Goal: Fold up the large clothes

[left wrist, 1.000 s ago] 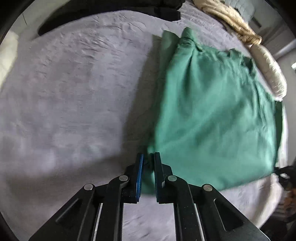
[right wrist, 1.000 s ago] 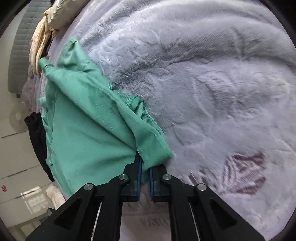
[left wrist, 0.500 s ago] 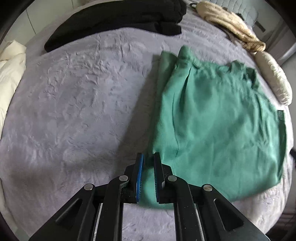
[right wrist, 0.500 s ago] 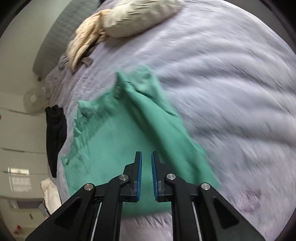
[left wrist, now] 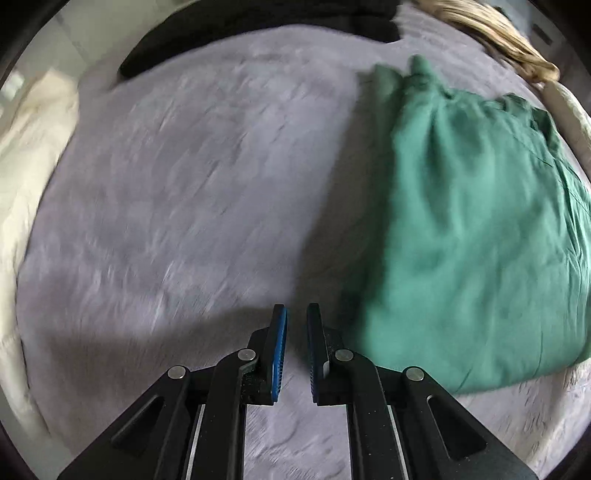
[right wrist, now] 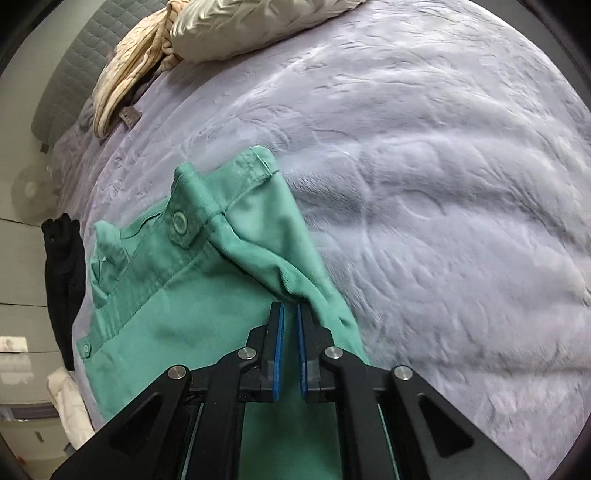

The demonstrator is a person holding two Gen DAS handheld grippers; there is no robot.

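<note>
The green trousers lie folded on the grey bed cover, to the right in the left wrist view. My left gripper hangs just left of their near edge. It is shut, with only bed cover showing in the slit between its pads. In the right wrist view the trousers show their waistband and a button. My right gripper is above them, its jaws closing. A raised ridge of green cloth runs into its tips and is pinched there.
A black garment lies at the bed's far side, also seen as black cloth at the left. Beige quilted bedding is piled by the headboard. Cream cloth hangs at the left edge. The grey cover stretches out to the right.
My left gripper has come off the trousers' corner and shifted left of it. My right gripper carried its edge of cloth up across the garment towards the waistband, doubling the trousers over.
</note>
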